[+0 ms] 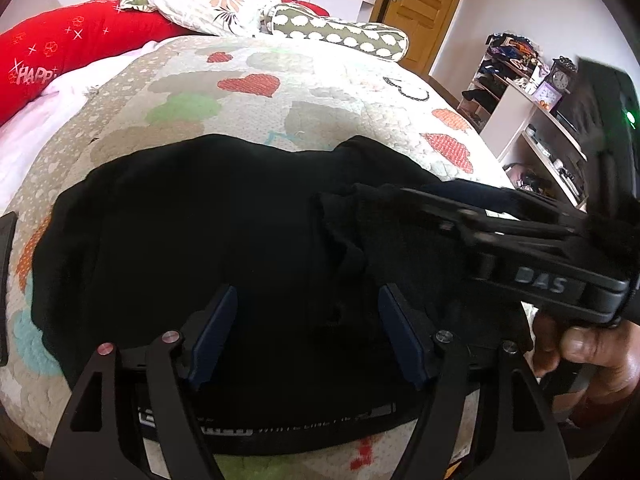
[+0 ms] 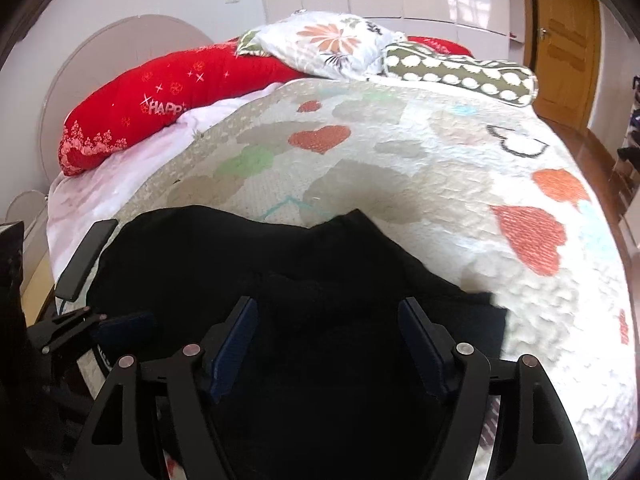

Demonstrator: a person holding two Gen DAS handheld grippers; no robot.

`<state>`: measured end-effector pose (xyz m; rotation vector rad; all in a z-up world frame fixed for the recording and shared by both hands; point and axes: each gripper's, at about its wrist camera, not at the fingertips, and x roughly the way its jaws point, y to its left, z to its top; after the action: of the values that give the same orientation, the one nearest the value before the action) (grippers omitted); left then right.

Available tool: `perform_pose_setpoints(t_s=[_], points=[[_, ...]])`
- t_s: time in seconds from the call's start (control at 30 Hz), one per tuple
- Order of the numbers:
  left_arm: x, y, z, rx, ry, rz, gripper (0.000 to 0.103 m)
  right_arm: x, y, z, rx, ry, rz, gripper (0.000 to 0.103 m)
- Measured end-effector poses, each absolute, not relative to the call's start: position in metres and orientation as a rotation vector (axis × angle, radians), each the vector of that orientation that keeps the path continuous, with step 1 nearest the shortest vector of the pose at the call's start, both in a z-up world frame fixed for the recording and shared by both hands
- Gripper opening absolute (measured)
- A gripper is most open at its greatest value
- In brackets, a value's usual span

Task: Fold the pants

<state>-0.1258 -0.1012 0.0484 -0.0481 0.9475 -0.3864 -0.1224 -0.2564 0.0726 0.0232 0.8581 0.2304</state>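
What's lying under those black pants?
The black pants lie on a heart-patterned quilt covering the bed. The quilt directly beneath them is hidden.

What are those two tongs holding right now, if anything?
Nothing. Both the left tongs and right tongs stand open above the black pants.

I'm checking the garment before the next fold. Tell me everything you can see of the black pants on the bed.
The black pants are plain, matte, soft-looking fabric, lying mostly flat on the heart-patterned quilt. A waistband with white lettering faces the cameras at the near edge. A wrinkled, bunched fold rises right of centre. The open left gripper and open right gripper hover over them; contact cannot be told.
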Motion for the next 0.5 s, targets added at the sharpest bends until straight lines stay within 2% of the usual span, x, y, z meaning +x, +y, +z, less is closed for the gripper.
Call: perform_pose_setpoints(t_s=[0.2, 0.4, 0.47, 0.5], points=[[-0.133, -0.093, 0.053, -0.062, 0.938, -0.374, 0.073, -0.127, -0.262, 0.041, 0.02, 0.942, 0.199, 0.075], [-0.14, -0.074, 0.059, -0.094, 0.933, -0.349, 0.073, -0.122, -0.251, 0.067, 0.027, 0.914, 0.238, 0.075], [-0.144, -0.064, 0.063, -0.117, 0.925, -0.337, 0.073, -0.119, -0.238, 0.078, 0.019, 0.883, 0.283, 0.078], [-0.147, -0.055, 0.066, -0.134, 0.917, -0.329, 0.077, -0.116, -0.231, 0.083, 0.014, 0.87, 0.305, 0.081]])
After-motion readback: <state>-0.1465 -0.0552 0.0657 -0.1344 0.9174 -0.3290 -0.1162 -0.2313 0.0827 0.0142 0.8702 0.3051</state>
